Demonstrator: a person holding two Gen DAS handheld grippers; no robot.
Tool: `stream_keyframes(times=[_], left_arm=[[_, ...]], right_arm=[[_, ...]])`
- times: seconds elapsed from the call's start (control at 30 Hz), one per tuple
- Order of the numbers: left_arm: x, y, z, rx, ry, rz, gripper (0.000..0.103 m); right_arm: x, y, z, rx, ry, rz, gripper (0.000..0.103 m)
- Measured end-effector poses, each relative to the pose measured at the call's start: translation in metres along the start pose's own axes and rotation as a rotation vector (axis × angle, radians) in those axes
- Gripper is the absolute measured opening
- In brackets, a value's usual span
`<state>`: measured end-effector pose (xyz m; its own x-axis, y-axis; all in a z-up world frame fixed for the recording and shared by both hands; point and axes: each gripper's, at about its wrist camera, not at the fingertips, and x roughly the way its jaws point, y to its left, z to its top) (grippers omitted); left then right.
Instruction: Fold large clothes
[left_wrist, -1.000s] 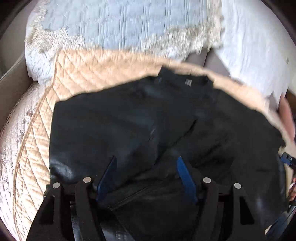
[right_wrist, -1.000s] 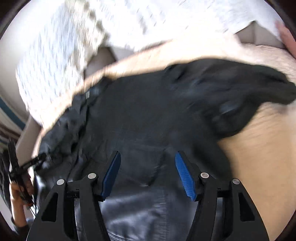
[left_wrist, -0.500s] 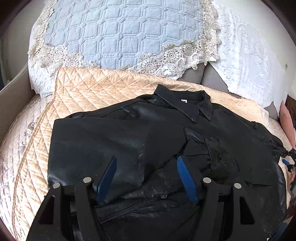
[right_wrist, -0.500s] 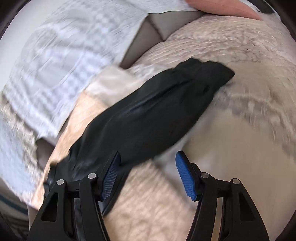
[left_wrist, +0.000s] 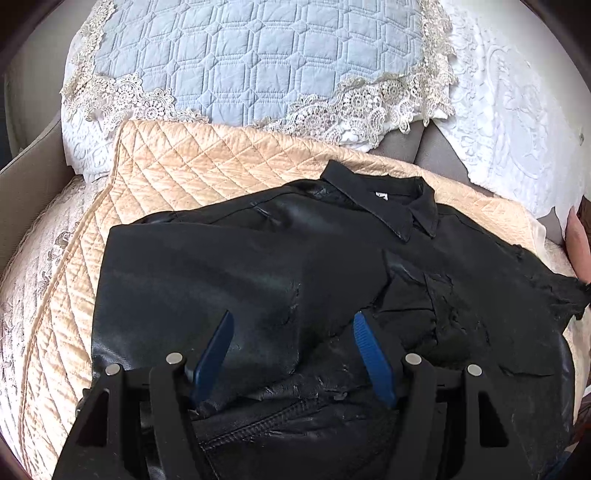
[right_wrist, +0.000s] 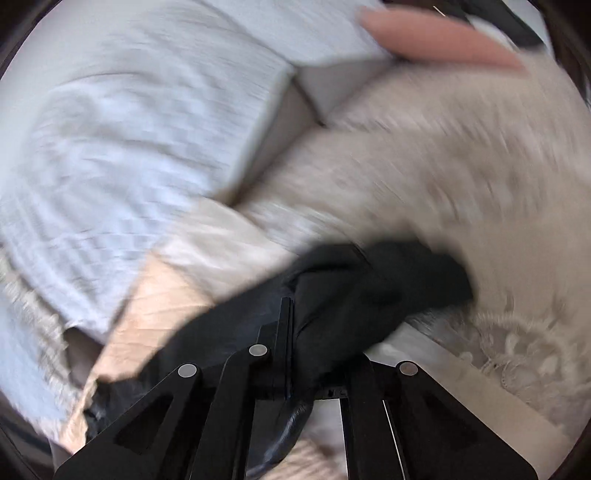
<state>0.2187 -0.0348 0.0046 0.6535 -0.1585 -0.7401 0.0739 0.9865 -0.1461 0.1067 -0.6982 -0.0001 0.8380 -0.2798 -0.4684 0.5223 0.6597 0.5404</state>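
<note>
Over a quilted bedspread (left_wrist: 207, 173), the left gripper (left_wrist: 291, 354) hangs spread above a black jacket (left_wrist: 258, 280) while the right gripper (right_wrist: 287, 314), pressed together, pinches its sleeve (right_wrist: 388, 288) at 12 o'clock.

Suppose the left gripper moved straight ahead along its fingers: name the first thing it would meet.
Most likely the black jacket. The left gripper stands open and angled down over the garment, whose glossy front fills the space between and just beyond the fingertips. How near it lies is hard to judge in this fisheye view.
</note>
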Motion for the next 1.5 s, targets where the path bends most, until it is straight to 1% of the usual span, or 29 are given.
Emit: stream_keyframes(times=[0.1,0.17,0.2,0.27,0.33,0.37,0.43,0.47,0.5,0.53,0.57,0.63,0.7,0.77,0.83,0.9,1.0,1.1,1.13,1.17,1.2,1.23,1.3,1.33,1.37,1.4,1.43,1.47,1.5], left_arm=[[-0.003,0.002,0.0,-0.017,-0.003,-0.012,0.07],[-0.005,0.003,0.0,-0.029,-0.006,-0.02,0.07],[-0.006,0.005,0.0,-0.037,-0.008,-0.021,0.07],[-0.009,0.008,0.001,-0.048,-0.015,-0.022,0.07],[-0.01,0.012,0.003,-0.063,-0.018,-0.02,0.07],[-0.011,0.014,0.003,-0.072,-0.015,-0.025,0.07],[-0.012,0.019,0.005,-0.089,-0.014,-0.036,0.07],[-0.012,0.02,0.006,-0.094,-0.015,-0.037,0.07],[-0.013,0.022,0.006,-0.097,-0.016,-0.038,0.07],[-0.013,0.023,0.007,-0.101,-0.016,-0.038,0.07],[-0.014,0.025,0.007,-0.107,-0.017,-0.043,0.07],[-0.016,0.028,0.008,-0.117,-0.022,-0.053,0.07],[-0.018,0.032,0.007,-0.126,-0.03,-0.057,0.07],[-0.018,0.036,0.007,-0.133,-0.035,-0.061,0.07],[-0.015,0.039,0.006,-0.145,-0.024,-0.059,0.07],[-0.01,0.042,0.006,-0.16,-0.009,-0.07,0.07],[-0.004,0.041,0.005,-0.172,0.013,-0.089,0.07],[-0.004,0.039,0.005,-0.161,0.009,-0.082,0.07],[-0.005,0.039,0.005,-0.16,0.007,-0.08,0.07],[-0.005,0.039,0.005,-0.161,0.006,-0.08,0.07],[-0.005,0.04,0.006,-0.163,0.005,-0.082,0.07],[-0.005,0.041,0.005,-0.163,0.005,-0.082,0.07],[-0.003,0.042,0.006,-0.162,0.008,-0.076,0.07],[-0.002,0.043,0.005,-0.163,0.012,-0.076,0.07],[-0.001,0.044,0.005,-0.166,0.016,-0.077,0.07],[-0.001,0.045,0.004,-0.168,0.019,-0.081,0.07],[-0.001,0.045,0.004,-0.168,0.02,-0.082,0.07],[-0.001,0.045,0.004,-0.165,0.018,-0.081,0.07],[-0.001,0.044,0.004,-0.16,0.016,-0.077,0.07]], right_arm=[[-0.038,0.06,-0.001,-0.136,-0.027,0.123,0.004],[-0.057,0.108,-0.013,-0.236,-0.017,0.205,0.004],[-0.063,0.125,-0.022,-0.272,-0.01,0.232,0.004],[-0.069,0.163,-0.048,-0.354,0.028,0.295,0.004],[-0.065,0.197,-0.082,-0.434,0.082,0.345,0.004],[-0.06,0.211,-0.101,-0.468,0.119,0.362,0.006],[-0.042,0.231,-0.142,-0.516,0.202,0.385,0.007],[-0.031,0.236,-0.163,-0.53,0.247,0.39,0.014],[-0.015,0.24,-0.185,-0.548,0.314,0.393,0.018],[0.0,0.242,-0.203,-0.56,0.384,0.394,0.027],[0.015,0.239,-0.224,-0.558,0.453,0.385,0.04],[0.024,0.23,-0.245,-0.533,0.517,0.384,0.055],[0.019,0.218,-0.249,-0.505,0.506,0.399,0.055],[0.012,0.207,-0.238,-0.462,0.446,0.404,0.059],[0.014,0.203,-0.223,-0.414,0.415,0.386,0.061],[0.03,0.198,-0.216,-0.354,0.43,0.355,0.062],[0.064,0.195,-0.213,-0.261,0.49,0.322,0.062],[0.084,0.209,-0.216,-0.253,0.507,0.306,0.062],[0.084,0.215,-0.216,-0.245,0.507,0.321,0.06],[0.081,0.222,-0.217,-0.227,0.505,0.372,0.054],[0.071,0.234,-0.219,-0.224,0.507,0.452,0.054],[0.062,0.247,-0.225,-0.25,0.515,0.516,0.054],[0.042,0.276,-0.239,-0.355,0.559,0.635,0.054],[0.032,0.287,-0.246,-0.409,0.571,0.676,0.054],[0.024,0.292,-0.248,-0.439,0.559,0.696,0.054],[0.016,0.293,-0.247,-0.459,0.529,0.712,0.054],[0.012,0.29,-0.245,-0.458,0.496,0.712,0.054],[0.01,0.282,-0.239,-0.44,0.46,0.695,0.054],[0.012,0.273,-0.235,-0.42,0.429,0.655,0.054]])
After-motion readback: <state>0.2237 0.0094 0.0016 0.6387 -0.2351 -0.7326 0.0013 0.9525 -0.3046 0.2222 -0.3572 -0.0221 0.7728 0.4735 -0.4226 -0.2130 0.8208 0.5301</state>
